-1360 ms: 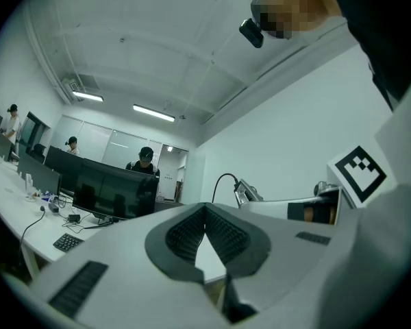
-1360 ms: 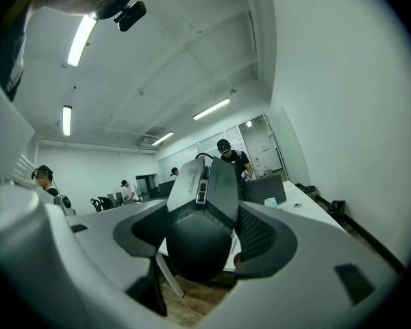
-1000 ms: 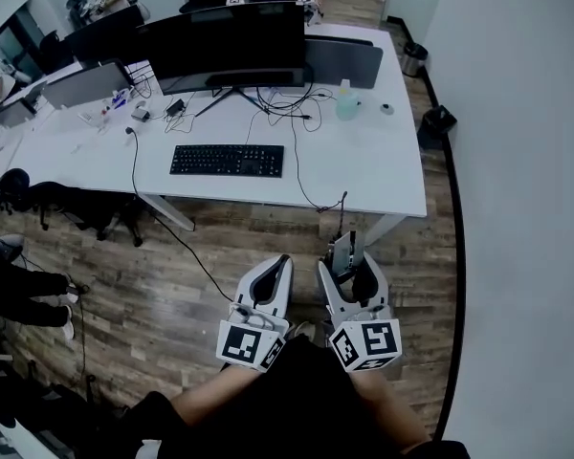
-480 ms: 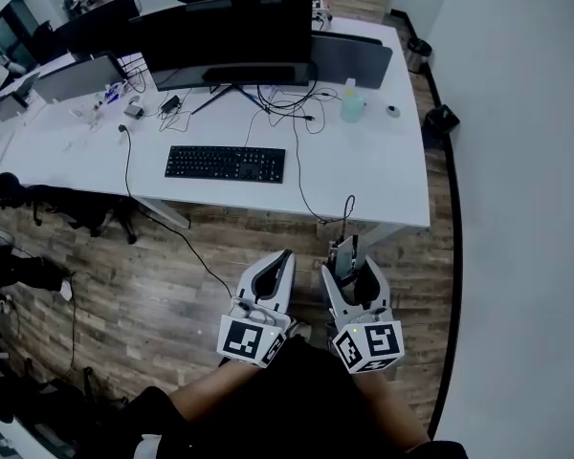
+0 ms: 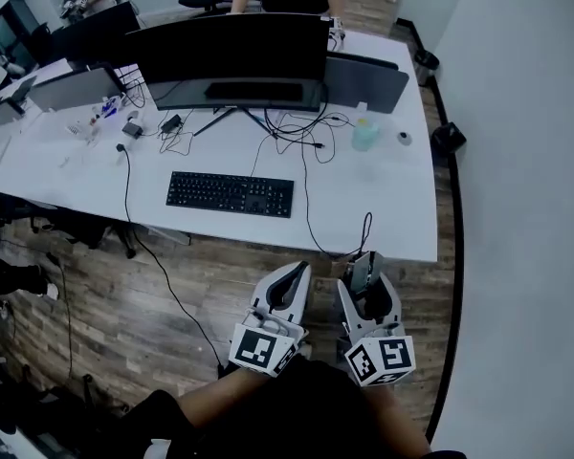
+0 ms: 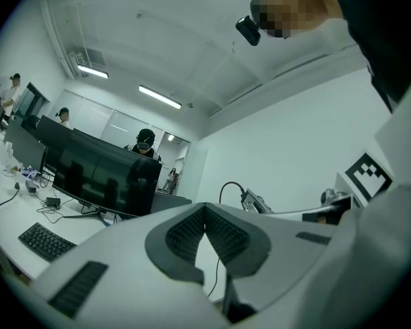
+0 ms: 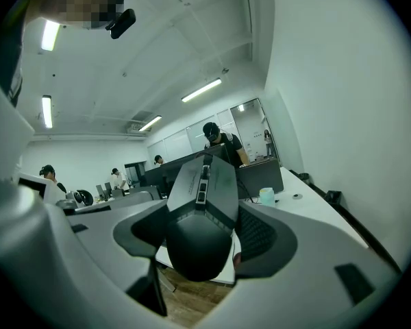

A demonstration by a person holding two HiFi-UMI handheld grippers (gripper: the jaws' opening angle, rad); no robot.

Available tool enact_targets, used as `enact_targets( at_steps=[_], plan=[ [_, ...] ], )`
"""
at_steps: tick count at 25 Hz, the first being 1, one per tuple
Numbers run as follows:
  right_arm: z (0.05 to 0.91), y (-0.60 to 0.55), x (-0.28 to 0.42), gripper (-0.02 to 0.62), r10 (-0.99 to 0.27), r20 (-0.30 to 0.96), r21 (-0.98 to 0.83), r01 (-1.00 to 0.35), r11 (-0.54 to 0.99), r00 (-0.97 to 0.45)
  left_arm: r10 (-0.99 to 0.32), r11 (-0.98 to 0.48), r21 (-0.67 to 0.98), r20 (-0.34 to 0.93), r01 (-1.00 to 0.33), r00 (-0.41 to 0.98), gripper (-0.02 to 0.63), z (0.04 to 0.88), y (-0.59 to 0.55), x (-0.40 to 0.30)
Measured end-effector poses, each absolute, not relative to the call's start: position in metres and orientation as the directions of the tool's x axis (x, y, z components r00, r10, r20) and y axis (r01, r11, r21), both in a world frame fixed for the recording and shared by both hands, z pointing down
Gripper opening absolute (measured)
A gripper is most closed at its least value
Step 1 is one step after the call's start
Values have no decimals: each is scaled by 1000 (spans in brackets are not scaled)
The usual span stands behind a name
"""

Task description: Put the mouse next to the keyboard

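A black keyboard (image 5: 231,194) lies on the white desk (image 5: 383,213), in front of the wide monitor (image 5: 231,48). My right gripper (image 5: 366,273) is shut on a dark grey mouse (image 7: 204,211), whose cable (image 5: 308,199) trails across the desk. The mouse (image 5: 361,272) hangs over the wooden floor, just short of the desk's near edge. My left gripper (image 5: 293,281) is beside it, shut with nothing between its pads (image 6: 222,233). In the left gripper view the keyboard (image 6: 46,240) lies at the lower left.
A pale bottle (image 5: 364,134) and a small round object (image 5: 404,138) stand at the desk's right end. Cables and a second dark screen (image 5: 364,78) lie behind. A black bin (image 5: 448,138) sits by the right wall. People stand beyond the desk.
The desk and keyboard have come lower and nearer in the head view. Both grippers have shifted slightly right and now sit close under the desk's edge, still shut.
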State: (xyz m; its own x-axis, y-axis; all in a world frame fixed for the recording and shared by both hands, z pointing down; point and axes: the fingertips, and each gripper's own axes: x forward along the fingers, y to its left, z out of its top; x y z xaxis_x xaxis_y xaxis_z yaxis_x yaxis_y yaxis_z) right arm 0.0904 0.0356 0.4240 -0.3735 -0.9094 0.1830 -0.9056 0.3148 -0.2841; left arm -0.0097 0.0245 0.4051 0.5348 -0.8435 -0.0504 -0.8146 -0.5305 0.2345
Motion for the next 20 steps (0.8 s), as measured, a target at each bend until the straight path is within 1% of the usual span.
enact_targets(
  at_steps=[9,15,20],
  plan=[
    [422,-39,73,307,-904,206,-291,-905,310,-376,-834,-539,263,-37,-800,550,3,408,-48,-23],
    [424,-72,75,307,-923,243,-254,-938,235,-297,-808,-576,280,-55,-768,586,3,399,-84,-23],
    [423,-94,70,307,-930,247,-257,-944,208,-272,-793,-593,269,-35,-759,608,3,410,-108,-30]
  ],
)
